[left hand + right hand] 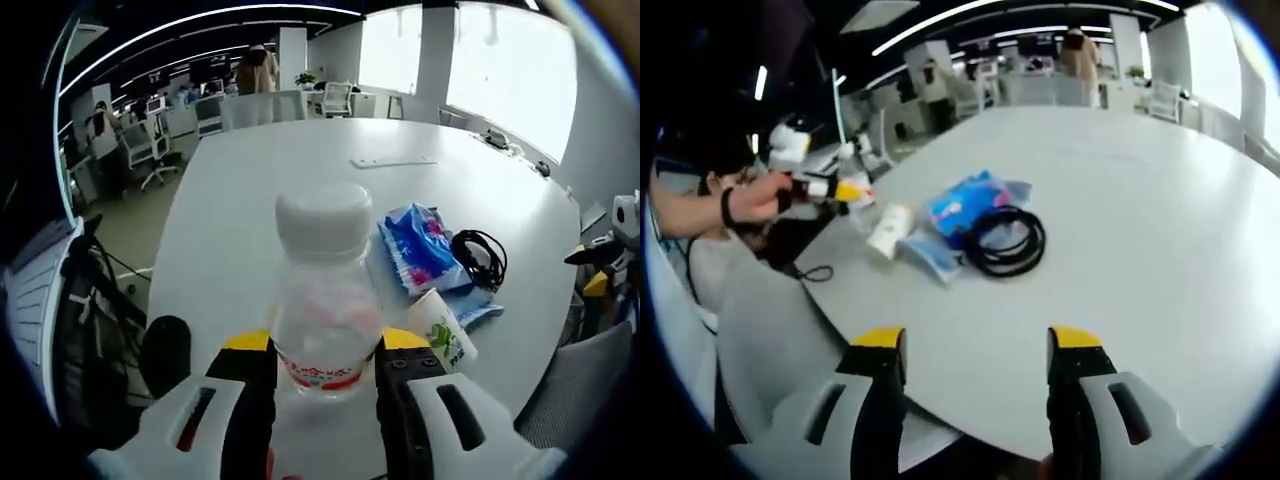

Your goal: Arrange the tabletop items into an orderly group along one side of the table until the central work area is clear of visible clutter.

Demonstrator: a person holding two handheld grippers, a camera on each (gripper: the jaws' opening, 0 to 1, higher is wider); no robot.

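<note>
Clear plastic bottle (pixel 322 310) with a white cap sits clamped in the left hand-held gripper (pixel 322 372) over the white desk (pixel 260 190). Just beside it lie a paper cup (pixel 441 327), blue packets (pixel 420 248) and a coiled black cable (pixel 481 257). The right hand-held gripper (pixel 977 352) stands open and empty at the desk edge.

- Left gripper (pixel 322 370): fingers clamped on both sides of a bottle (pixel 322 300), held upright above the bench edge; also seen from the right gripper view, gripped in a hand (pixel 758 197), forearm reaching in.
- Right gripper (pixel 978 350): fingers spread wide, nothing between, level over the near bench edge.
</note>
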